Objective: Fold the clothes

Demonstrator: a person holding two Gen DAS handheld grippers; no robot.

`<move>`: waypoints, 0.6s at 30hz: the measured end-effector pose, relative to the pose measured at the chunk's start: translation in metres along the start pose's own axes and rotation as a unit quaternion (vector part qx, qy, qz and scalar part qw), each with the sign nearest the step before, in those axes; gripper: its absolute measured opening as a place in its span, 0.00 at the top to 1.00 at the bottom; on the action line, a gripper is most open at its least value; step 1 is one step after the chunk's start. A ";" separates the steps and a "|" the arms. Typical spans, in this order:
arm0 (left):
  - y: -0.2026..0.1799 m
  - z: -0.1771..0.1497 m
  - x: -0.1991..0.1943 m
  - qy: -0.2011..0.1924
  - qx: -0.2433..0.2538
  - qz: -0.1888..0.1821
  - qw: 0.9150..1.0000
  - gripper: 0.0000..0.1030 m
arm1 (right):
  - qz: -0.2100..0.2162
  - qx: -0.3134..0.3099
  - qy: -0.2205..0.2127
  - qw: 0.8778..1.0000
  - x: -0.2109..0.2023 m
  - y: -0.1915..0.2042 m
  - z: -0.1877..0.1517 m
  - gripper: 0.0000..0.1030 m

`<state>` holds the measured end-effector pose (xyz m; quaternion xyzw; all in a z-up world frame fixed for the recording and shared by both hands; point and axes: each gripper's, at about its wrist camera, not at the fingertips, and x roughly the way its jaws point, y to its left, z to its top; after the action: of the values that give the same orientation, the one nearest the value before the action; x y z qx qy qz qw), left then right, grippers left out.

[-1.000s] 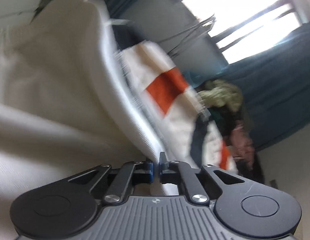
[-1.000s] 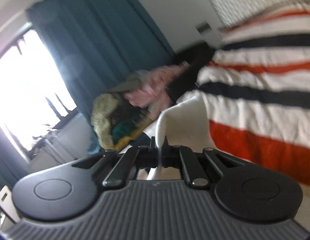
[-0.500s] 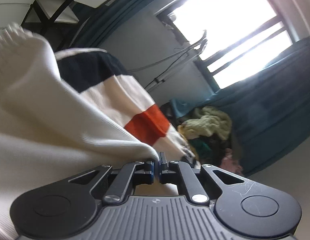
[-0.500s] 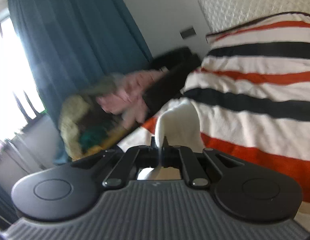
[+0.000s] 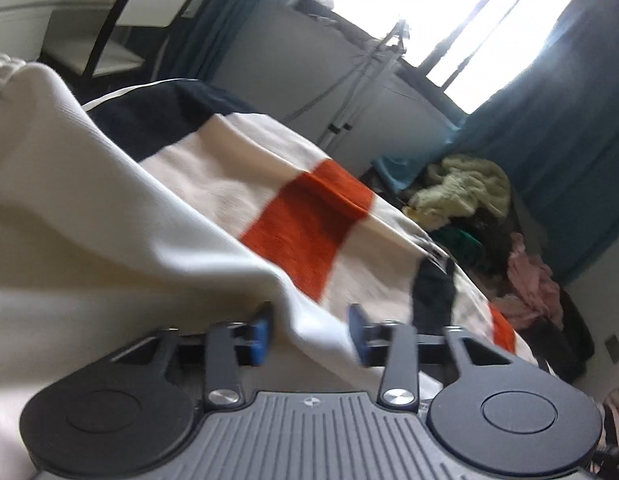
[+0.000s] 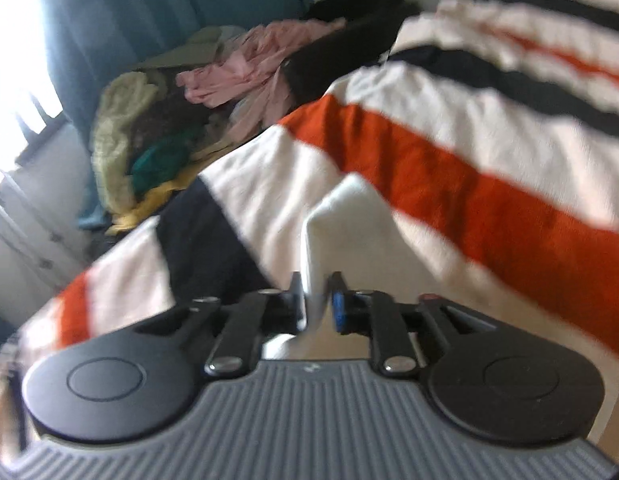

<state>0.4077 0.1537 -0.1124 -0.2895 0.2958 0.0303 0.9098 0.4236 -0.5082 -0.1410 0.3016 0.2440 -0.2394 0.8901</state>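
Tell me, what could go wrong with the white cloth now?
The left gripper is open, so the white garment may slide off unevenly and crease. The right gripper is only slightly apart, with fabric between its fingers, so that corner might snag and drag along the striped blanket, spoiling the fold.

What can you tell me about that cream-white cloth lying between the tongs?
The cream-white garment looks like soft, finely ribbed knit. It drapes in loose folds over a bedspread striped white, orange and dark. One edge lies between the blue pads of the left tongs, which stand apart. A narrow peaked fold rises between the right tongs, also slightly parted. Motion blur hides its shape.
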 end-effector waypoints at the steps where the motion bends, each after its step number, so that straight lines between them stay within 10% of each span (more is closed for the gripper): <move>1: -0.006 -0.008 -0.006 0.000 0.016 -0.009 1.000 0.51 | 0.010 0.013 -0.001 1.000 -0.009 -0.005 -0.003 0.41; 3: -0.014 -0.028 -0.031 -0.005 0.050 -0.024 0.998 0.45 | 0.031 0.040 -0.002 0.999 -0.026 -0.015 -0.010 0.20; 9: -0.030 -0.084 -0.070 0.051 0.205 -0.108 0.971 0.33 | 0.063 0.089 -0.015 0.994 -0.081 -0.042 -0.045 0.21; 18: -0.053 -0.136 -0.143 0.045 0.392 -0.085 0.915 0.25 | 0.068 0.157 0.055 0.984 -0.137 -0.087 -0.086 0.36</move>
<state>0.2311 0.0526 -0.0951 0.0657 0.2993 -0.1783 0.9350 0.2440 -0.4750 -0.1586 0.4662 0.2310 -0.1962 0.8312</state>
